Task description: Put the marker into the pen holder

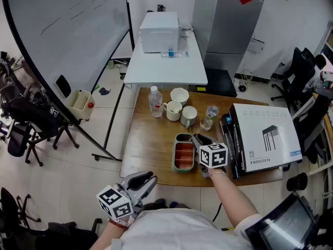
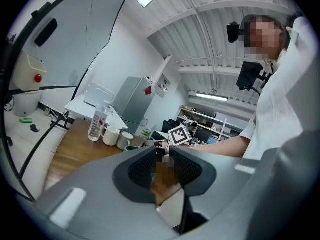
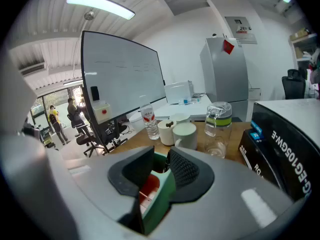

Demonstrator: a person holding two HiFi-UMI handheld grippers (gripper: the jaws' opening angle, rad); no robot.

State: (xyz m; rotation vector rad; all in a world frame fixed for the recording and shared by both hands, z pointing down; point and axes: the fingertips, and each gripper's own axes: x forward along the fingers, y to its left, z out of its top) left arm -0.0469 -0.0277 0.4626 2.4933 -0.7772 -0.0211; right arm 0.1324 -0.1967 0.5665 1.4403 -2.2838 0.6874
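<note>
**A:** Desk seen fr. above, a person w/ a gripper in each hand. Where's the right one?

**B:** Right gripper (image 3: pixel 161 153) tips downward over the far right part of a green tray (image 1: pixel 175 155) on the wooden table (image 1: pixel 148 150). Jaws are partway apart w/ a narrow gap. The tray's green rim and orange-red compartments show thru that gap. No pad presses on anything I can make out.

**A:** And the marker?

**B:** Can't ID it for sure. The only candidate is a thin dark sliver (image 3: pixel 165 163) betw. the jaw tips, just beside the right-hand pad and above the tray. Its long axis runs up-down in the right gripper view. It's too small to tell which end is which. In the head view the gripper's body sits over that spot.

**A:** How does the tray lie?

**B:** Its long axis runs away fr. the person, w/ a short side toward the table's near edge.

**A:** Left hand?

**B:** Left gripper (image 2: pixel 162 153) hangs off the table at lower left, close to the person's body. It's roughly level and aimed toward the table. Jaws are a slit apart w/ nothing gripped.

**A:** Anything else in shot?

**B:** Beyond the tray stand a water bottle (image 1: pixel 155 102), two white mugs (image 1: pixel 173 110) (image 1: pixel 189 115), a white cup (image 1: pixel 179 95) and a clear jar w/ a green band (image 1: pixel 209 116). To the tray's right, a black-and-white box (image 1: pixel 265 137) lies on top of dark flat items.
</note>
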